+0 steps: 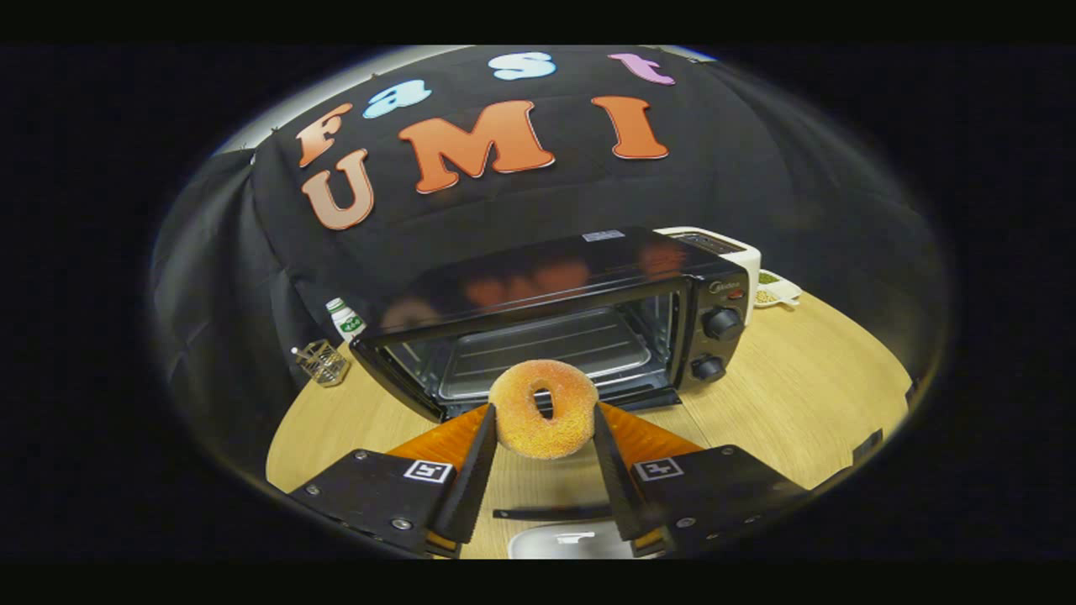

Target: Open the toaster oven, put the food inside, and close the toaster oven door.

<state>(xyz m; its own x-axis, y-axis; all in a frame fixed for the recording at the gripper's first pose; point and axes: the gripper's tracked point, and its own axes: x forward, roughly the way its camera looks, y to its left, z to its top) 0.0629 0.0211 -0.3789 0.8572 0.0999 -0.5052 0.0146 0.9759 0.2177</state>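
Observation:
A sugared doughnut (544,409) stands upright between my gripper's (543,420) two fingers, which press on its left and right sides and hold it above the table. Just beyond it the black toaster oven (555,323) stands with its door folded down toward me, so the metal tray (546,353) and rack inside show. Two round knobs (721,323) sit on the oven's right panel. The doughnut is level with the oven's opening and in front of it.
The oven rests on a round wooden table (790,378). Left of it stand a small bottle (345,319) and a clear glass cup (322,362). A white appliance (723,245) and a small dish (773,290) sit behind its right side. A white plate (572,542) lies beneath the fingers.

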